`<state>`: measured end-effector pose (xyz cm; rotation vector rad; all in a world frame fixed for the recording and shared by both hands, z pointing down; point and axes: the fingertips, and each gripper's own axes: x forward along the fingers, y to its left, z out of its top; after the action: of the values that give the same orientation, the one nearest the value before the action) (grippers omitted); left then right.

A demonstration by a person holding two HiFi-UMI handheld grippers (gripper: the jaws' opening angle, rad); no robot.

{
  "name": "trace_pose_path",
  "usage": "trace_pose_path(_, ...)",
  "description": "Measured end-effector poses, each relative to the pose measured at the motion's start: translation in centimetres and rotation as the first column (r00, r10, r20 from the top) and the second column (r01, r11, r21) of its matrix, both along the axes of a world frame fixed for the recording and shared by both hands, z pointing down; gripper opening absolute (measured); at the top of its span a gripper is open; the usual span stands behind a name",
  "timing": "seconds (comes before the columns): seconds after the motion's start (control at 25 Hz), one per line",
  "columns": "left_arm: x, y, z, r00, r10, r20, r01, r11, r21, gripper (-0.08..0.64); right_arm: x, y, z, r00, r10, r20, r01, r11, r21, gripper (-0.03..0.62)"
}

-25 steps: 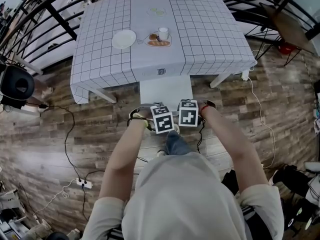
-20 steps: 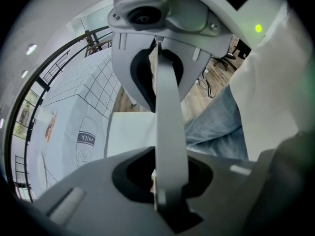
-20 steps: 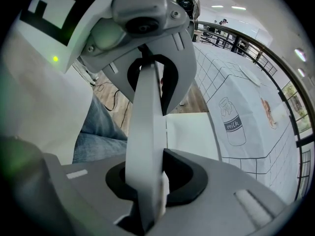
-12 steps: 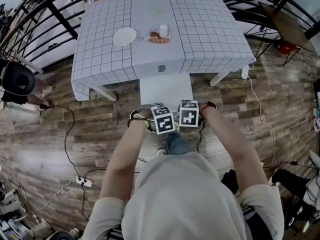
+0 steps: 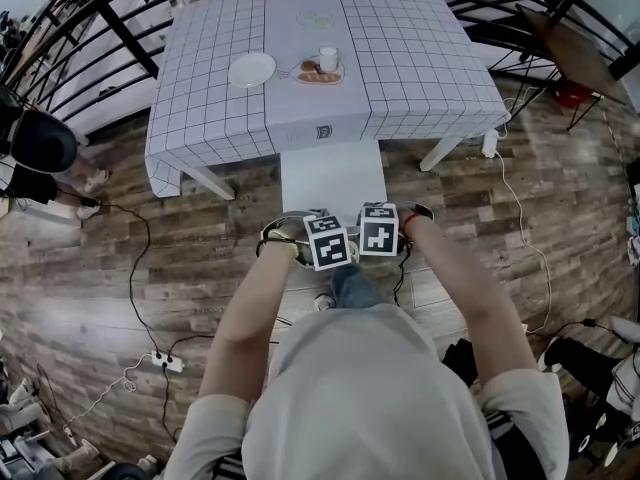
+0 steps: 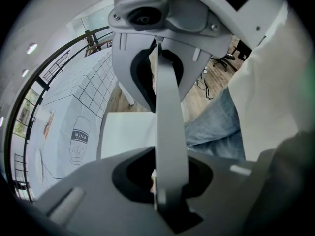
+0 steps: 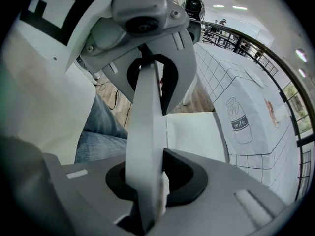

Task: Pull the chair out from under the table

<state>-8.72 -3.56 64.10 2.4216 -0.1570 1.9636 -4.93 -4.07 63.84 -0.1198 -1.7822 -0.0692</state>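
White chair (image 5: 333, 176), plain flat seat, sticks partway out from under the near edge of the table (image 5: 420, 78), which has a checked cloth. Left gripper (image 5: 326, 240) and right gripper (image 5: 378, 228) sit side by side, both clamped on the chair's thin white back rail (image 6: 167, 112).

Bright, even light — soft shadow under table (image 5: 420, 58), pale sheen on floor (image 5: 70, 318). Heavy fisheye bend; gripper views black-cornered, close parts blurred.
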Motion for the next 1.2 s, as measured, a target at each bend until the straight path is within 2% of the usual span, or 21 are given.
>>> trace_pose_path(1.2, 0.7, 6.3, 0.0, 1.0, -0.003, -0.005, 0.003, 1.0, -0.004, 0.075, 0.7, 6.4, -0.1, 1.0, 0.002, 0.002, -0.002, 1.0, -0.007, 0.075)
